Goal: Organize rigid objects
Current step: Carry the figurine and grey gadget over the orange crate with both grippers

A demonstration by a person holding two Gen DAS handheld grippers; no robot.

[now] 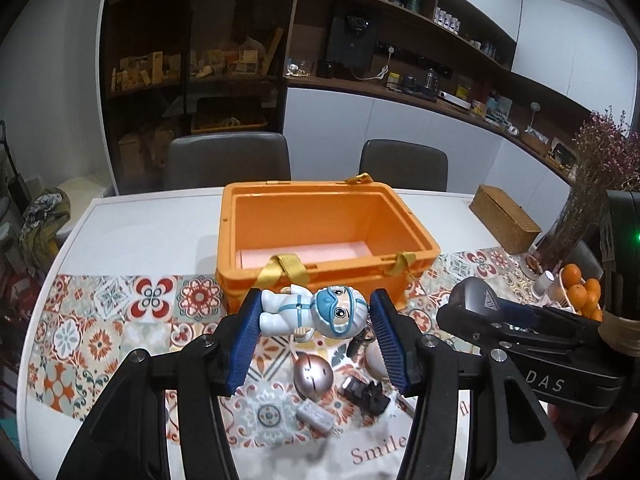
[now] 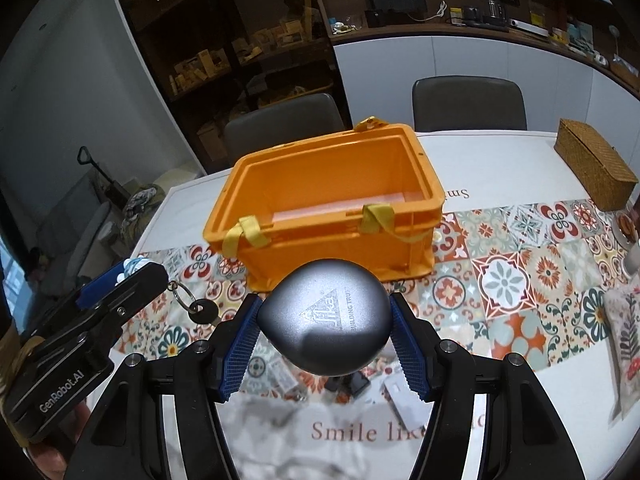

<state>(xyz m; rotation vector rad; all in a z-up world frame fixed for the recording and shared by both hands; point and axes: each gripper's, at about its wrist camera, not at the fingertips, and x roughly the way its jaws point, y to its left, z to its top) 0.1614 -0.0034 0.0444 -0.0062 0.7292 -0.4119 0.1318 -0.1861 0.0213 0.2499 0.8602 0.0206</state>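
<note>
Left wrist view: orange crate (image 1: 326, 236), lid off, on the tabletop (image 1: 160, 216), straddling the far edge of the patterned tile runner (image 1: 120, 320). Inside, only a pale pink liner (image 1: 304, 254) visible on the floor; no objects seen in it. Yellow strap handles (image 1: 280, 270) draped over the near rim. Just in front of the crate, held clear of the tabletop: white-and-blue toy figure (image 1: 310, 314), lying sideways, pinched at feet and head between the blue pads of the left gripper (image 1: 316, 332), jaws partly closed on it. Right of the crate front: right gripper (image 1: 480, 304) clamped on a grey rounded device (image 1: 474, 294). Below the figure, nearer than the crate, loose on the runner: rose-gold dome-shaped item (image 1: 313, 374), black plug adapter (image 1: 366, 396), small white charger (image 1: 318, 414). Far right of the crate: woven box (image 1: 504, 218), dried purple flowers (image 1: 604, 152), bowl of oranges (image 1: 582, 290). Behind the crate: two grey chairs (image 1: 228, 160).

Right wrist view: same crate, near front corner facing the lens, path to its opening unobstructed. Grey device carrying a triangular logo, pinched at both sides, directly before the near wall. Left of the crate front: keyring with a black key (image 2: 200, 310) on the runner beside the left gripper.
</note>
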